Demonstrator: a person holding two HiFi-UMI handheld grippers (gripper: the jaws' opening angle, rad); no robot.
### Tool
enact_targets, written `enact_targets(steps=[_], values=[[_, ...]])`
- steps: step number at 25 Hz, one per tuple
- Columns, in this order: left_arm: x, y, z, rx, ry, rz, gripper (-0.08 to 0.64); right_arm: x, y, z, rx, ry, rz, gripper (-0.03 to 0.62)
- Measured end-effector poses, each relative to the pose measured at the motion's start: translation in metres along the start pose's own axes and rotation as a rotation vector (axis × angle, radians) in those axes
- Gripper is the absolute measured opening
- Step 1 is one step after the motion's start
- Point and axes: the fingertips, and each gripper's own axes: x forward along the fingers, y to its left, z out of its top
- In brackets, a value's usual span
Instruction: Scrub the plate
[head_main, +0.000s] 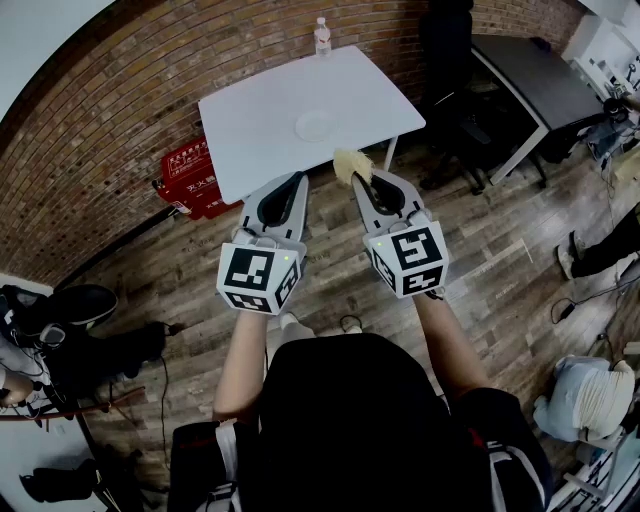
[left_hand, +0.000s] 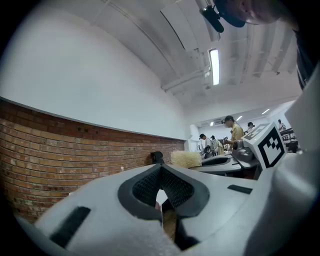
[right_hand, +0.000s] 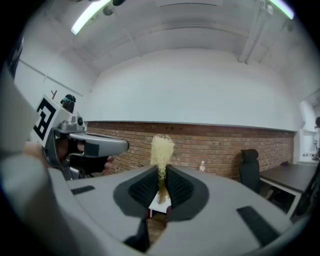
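Note:
A white plate (head_main: 316, 125) lies on the white table (head_main: 250, 110), ahead of both grippers. My right gripper (head_main: 358, 177) is shut on a pale yellow scrub pad (head_main: 347, 163), which pokes out past the jaw tips near the table's front edge. The pad (right_hand: 162, 149) stands upright between the right gripper's (right_hand: 161, 189) pads in the right gripper view. My left gripper (head_main: 294, 183) is held level beside it, shut with nothing in it. In the left gripper view its jaws (left_hand: 161, 192) are together and the scrub pad (left_hand: 186, 159) shows off to the right.
A water bottle (head_main: 322, 36) stands at the table's far edge. A red box (head_main: 190, 178) sits on the floor by the table's left side. A black chair (head_main: 452, 60) and a dark table (head_main: 532, 76) stand to the right. Bags (head_main: 70, 330) lie on the floor at left.

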Motion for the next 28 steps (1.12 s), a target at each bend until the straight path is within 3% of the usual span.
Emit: enact_targets(steps=[12, 28], values=[[0.002, -0.008, 0.002, 0.008, 0.012, 0.022, 0.015, -0.013, -0.012, 0.0, 0.056, -0.034, 0.011, 0.038], [0.055, 0.044, -0.012, -0.01, 0.027, 0.025, 0.015, 0.05, -0.044, -0.007, 0.092, -0.012, 0.011, 0.038]])
